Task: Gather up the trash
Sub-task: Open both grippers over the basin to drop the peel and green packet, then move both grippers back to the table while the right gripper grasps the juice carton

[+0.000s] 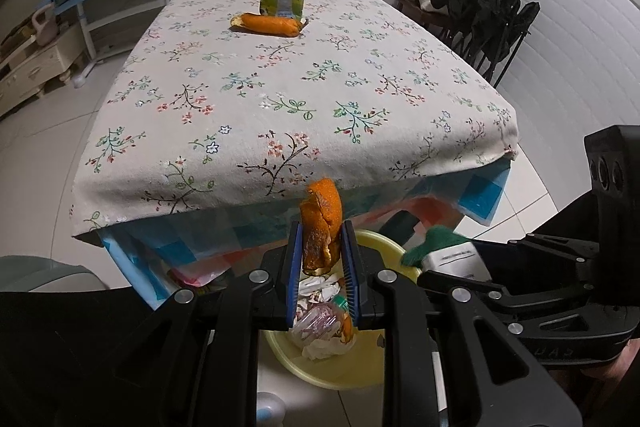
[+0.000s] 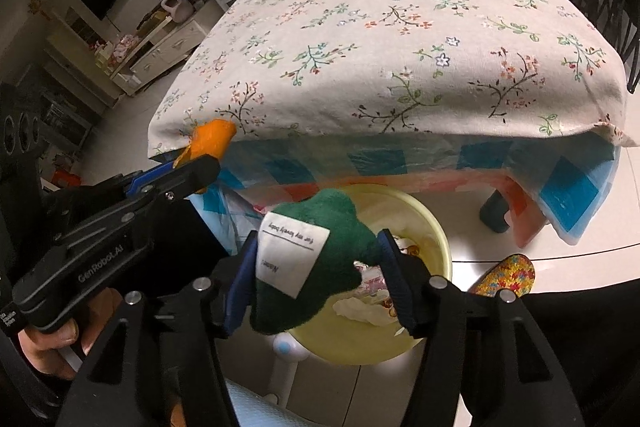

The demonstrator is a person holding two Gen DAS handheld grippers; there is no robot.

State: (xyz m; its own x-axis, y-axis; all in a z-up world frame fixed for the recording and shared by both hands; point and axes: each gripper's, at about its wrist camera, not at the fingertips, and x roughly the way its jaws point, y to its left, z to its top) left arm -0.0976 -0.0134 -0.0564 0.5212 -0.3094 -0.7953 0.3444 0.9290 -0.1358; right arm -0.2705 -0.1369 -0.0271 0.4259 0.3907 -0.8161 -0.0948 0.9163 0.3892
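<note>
The left gripper (image 1: 321, 247) pinches an orange peel (image 1: 321, 223) above the yellow bin (image 1: 372, 367); the right gripper (image 2: 316, 267), jaws spread, loosely brackets a green plush toy (image 2: 320, 259) over it.

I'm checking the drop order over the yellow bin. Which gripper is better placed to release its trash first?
Right. The right gripper has its green plush item over the yellow bin. The left gripper holds its orange peel near the bin's far rim.
</note>
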